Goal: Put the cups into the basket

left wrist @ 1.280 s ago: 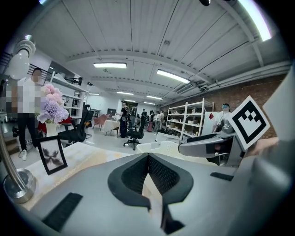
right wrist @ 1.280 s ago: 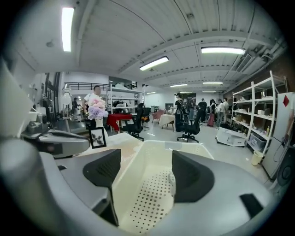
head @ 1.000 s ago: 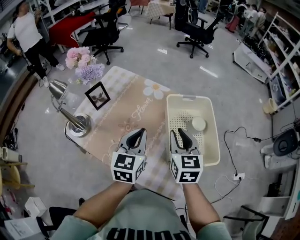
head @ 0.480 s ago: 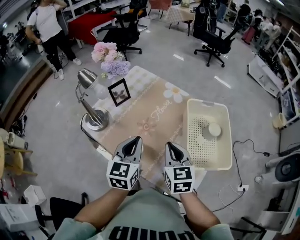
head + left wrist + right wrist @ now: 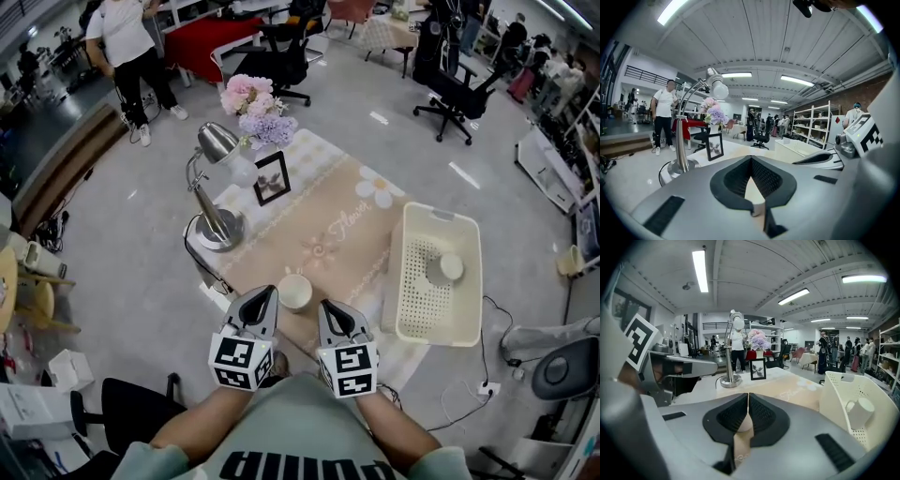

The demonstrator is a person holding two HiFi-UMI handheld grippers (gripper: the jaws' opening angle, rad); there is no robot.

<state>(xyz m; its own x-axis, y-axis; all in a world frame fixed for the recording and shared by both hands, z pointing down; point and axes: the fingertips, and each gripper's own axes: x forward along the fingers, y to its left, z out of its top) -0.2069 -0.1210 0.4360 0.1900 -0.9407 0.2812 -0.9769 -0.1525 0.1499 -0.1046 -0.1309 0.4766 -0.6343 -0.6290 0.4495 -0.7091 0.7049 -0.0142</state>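
Note:
A cream cup (image 5: 294,292) stands on the beige tablecloth near the table's front edge, just ahead of and between my two grippers. A second cup (image 5: 443,269) lies inside the cream perforated basket (image 5: 405,281) at the table's right end; the right gripper view shows that basket (image 5: 834,399) and its cup (image 5: 859,411) too. My left gripper (image 5: 263,293) is shut and empty, left of the table cup. My right gripper (image 5: 325,306) is shut with nothing gripped, right of that cup. Both jaw pairs meet at their tips in the left gripper view (image 5: 751,158) and the right gripper view (image 5: 748,395).
A chrome desk lamp (image 5: 217,202), a black picture frame (image 5: 273,178) and a bunch of flowers (image 5: 255,103) stand at the table's far left. A person (image 5: 131,47) and office chairs (image 5: 455,89) are beyond. Cables and a power strip (image 5: 486,386) lie on the floor right of the basket.
Both grippers have drawn back from the basket toward the table's front edge. The right jaws have shut. The view has swung, and a cup on the cloth now shows between the grippers.

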